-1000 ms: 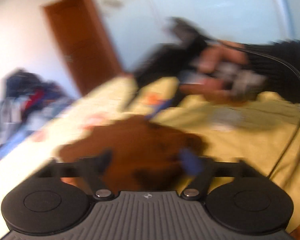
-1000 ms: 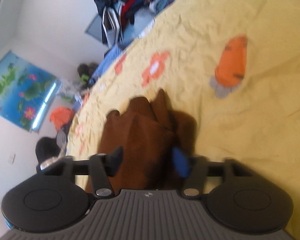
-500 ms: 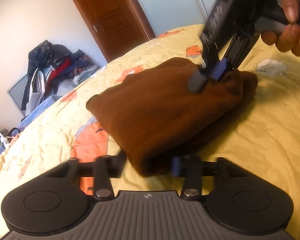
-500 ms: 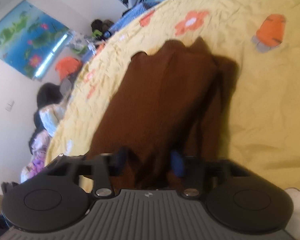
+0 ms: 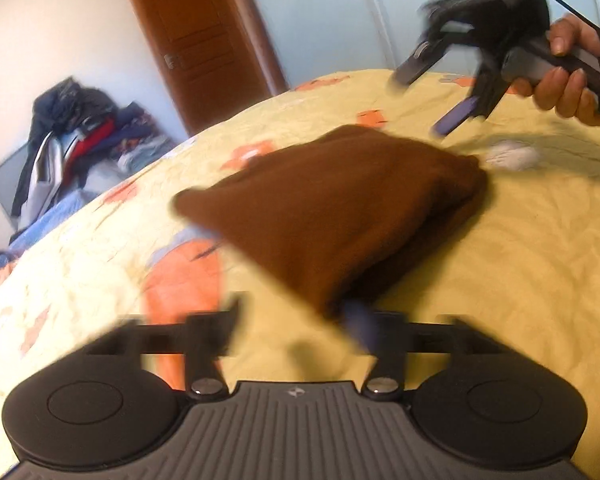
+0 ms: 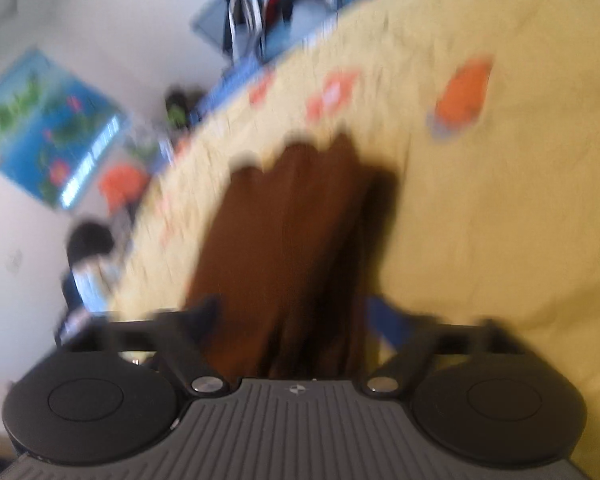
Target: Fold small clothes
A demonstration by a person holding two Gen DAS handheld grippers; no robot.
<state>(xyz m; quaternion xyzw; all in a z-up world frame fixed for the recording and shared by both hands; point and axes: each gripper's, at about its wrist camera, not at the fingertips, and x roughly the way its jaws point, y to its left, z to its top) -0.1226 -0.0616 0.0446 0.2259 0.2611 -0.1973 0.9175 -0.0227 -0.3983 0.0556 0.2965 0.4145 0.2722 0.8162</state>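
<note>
Since 0.5 s ago the right tool (image 5: 452,92) has lifted off the brown garment (image 5: 340,208) and now hangs above and beyond its far end, no longer touching cloth.

Left wrist view: garment lies as a compact folded bundle on the yellow bed sheet (image 5: 520,264), over an orange carrot print (image 5: 188,276). Left tool (image 5: 296,320) released, fingers spread; the near corner of the bundle sits just at the blue finger, but nothing is pinched between them. Right tool fingers apart, held in the person's hand (image 5: 568,80). Clothes pile (image 5: 80,136) and wooden door (image 5: 196,40) behind.

Right wrist view (heavy blur): right tool (image 6: 296,316) released, fingers wide apart either side of the garment (image 6: 288,240) below it; whether they touch the cloth cannot be told.

Judgement: folds on this piece look finished, both tools let go. Left to do: perhaps tidy or set it aside, then the next item.
</note>
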